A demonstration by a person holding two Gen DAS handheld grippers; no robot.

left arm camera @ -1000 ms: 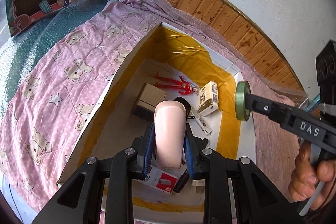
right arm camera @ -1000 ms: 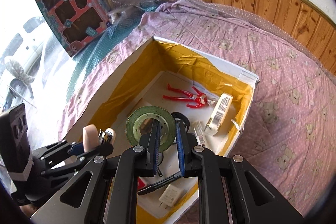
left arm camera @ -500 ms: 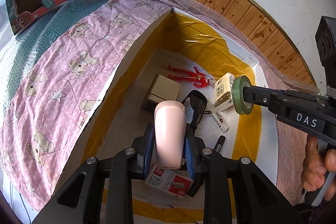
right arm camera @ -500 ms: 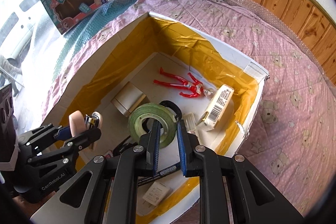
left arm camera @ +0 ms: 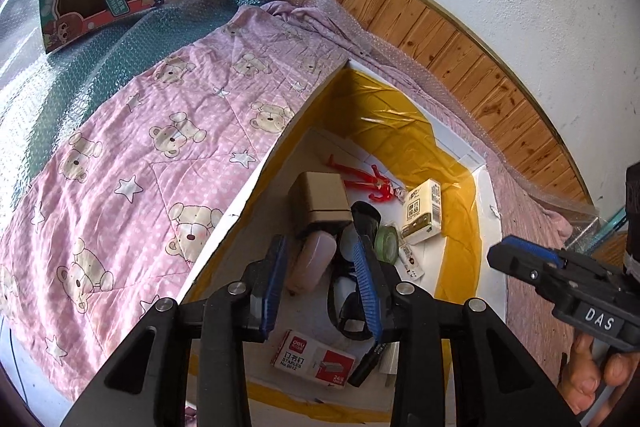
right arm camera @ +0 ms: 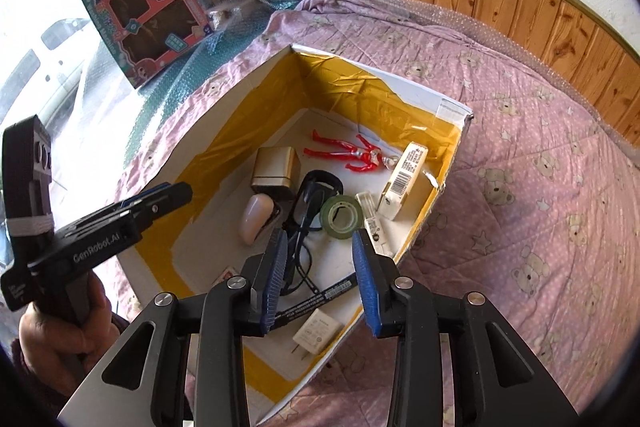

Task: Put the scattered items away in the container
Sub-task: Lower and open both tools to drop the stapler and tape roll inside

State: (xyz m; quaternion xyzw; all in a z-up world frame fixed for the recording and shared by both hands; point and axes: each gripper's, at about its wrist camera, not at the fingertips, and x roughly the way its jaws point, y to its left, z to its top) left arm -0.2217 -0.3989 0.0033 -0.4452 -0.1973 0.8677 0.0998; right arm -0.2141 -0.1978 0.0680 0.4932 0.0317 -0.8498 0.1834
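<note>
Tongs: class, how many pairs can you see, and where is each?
2. The left tongs hang open over the pink case in the box; the right tongs hang open over the glasses beside the green tape roll. None hidden.

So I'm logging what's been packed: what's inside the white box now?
Inside the white box: a red figure, gold box, pink case, green tape roll, glasses, tissue pack, pen, charger, staples box. Both grippers' fingers cover part of the floor.
</note>
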